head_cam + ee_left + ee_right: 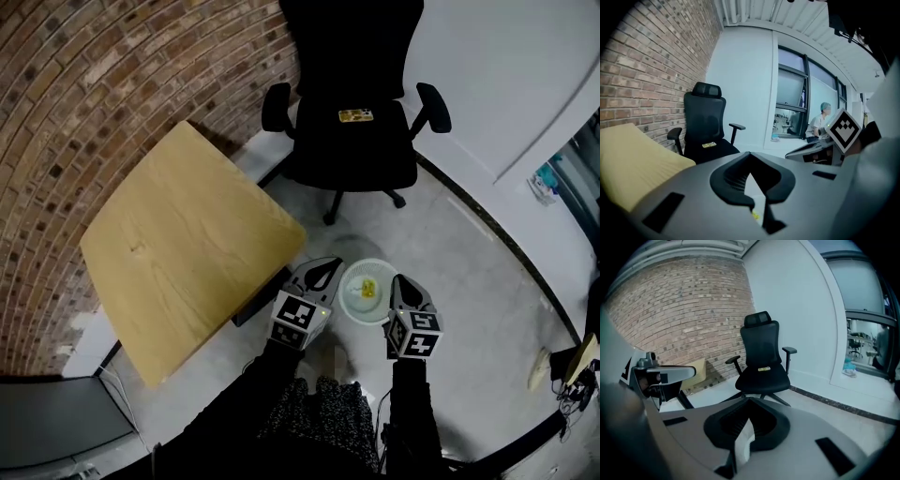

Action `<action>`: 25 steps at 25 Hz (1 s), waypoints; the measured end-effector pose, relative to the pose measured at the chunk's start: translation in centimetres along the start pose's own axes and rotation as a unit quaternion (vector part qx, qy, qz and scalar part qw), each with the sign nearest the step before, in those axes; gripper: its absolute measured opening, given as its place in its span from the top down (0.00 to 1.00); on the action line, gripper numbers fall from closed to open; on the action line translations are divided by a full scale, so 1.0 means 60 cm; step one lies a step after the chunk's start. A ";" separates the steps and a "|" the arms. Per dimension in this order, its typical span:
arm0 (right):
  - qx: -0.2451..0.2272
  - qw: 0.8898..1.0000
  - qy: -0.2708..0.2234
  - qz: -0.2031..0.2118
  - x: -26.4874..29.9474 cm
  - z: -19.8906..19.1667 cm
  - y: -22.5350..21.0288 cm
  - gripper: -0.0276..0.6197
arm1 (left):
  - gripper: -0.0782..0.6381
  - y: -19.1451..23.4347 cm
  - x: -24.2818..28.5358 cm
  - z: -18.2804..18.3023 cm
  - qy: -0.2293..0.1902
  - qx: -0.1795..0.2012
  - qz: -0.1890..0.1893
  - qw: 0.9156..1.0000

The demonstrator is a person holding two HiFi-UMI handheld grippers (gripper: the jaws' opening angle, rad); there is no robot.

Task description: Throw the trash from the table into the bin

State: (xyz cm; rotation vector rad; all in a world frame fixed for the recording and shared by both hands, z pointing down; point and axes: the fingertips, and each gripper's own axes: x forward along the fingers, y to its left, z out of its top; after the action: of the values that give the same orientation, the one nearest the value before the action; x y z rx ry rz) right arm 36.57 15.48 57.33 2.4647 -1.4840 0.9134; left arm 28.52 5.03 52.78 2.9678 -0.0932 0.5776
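With left tool (328, 265) and right tool (401, 281) closed and empty flanking the bin (356, 315), I scan the surface (187, 234) at 10 o'clock for leftovers.

Brick wall (66, 84), black chair (352, 150), grey floor (473, 277)

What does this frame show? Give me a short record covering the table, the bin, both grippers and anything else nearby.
surface: wooden table, top bare in the head view
container: white bin on the floor beside the table's near corner, yellow scrap inside
left: left gripper over the bin's left edge, jaws together, nothing held
right: right gripper over the bin's right edge, jaws together, nothing held
background: black office chair beyond the bin, small yellow item on its seat
status: no trash visible on the table
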 end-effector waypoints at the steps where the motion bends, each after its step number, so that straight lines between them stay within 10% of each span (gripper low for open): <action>1: -0.009 1.000 -0.001 0.004 -0.002 0.007 0.004 0.94 | 0.88 0.004 -0.007 0.009 -0.002 0.000 0.007 1.000; 12: -0.069 0.992 -0.048 0.090 0.005 0.138 0.114 0.94 | 0.88 0.095 -0.122 0.071 -0.041 -0.023 0.116 0.992; 25: -0.138 0.968 -0.083 0.193 0.026 0.232 0.283 0.94 | 0.88 0.204 -0.285 0.091 -0.087 -0.058 0.261 0.960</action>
State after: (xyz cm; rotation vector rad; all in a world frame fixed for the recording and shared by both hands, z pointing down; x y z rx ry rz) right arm 28.90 0.09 43.62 2.1354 -2.0384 0.5065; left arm 13.70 -7.14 42.59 2.8599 -0.9130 0.3379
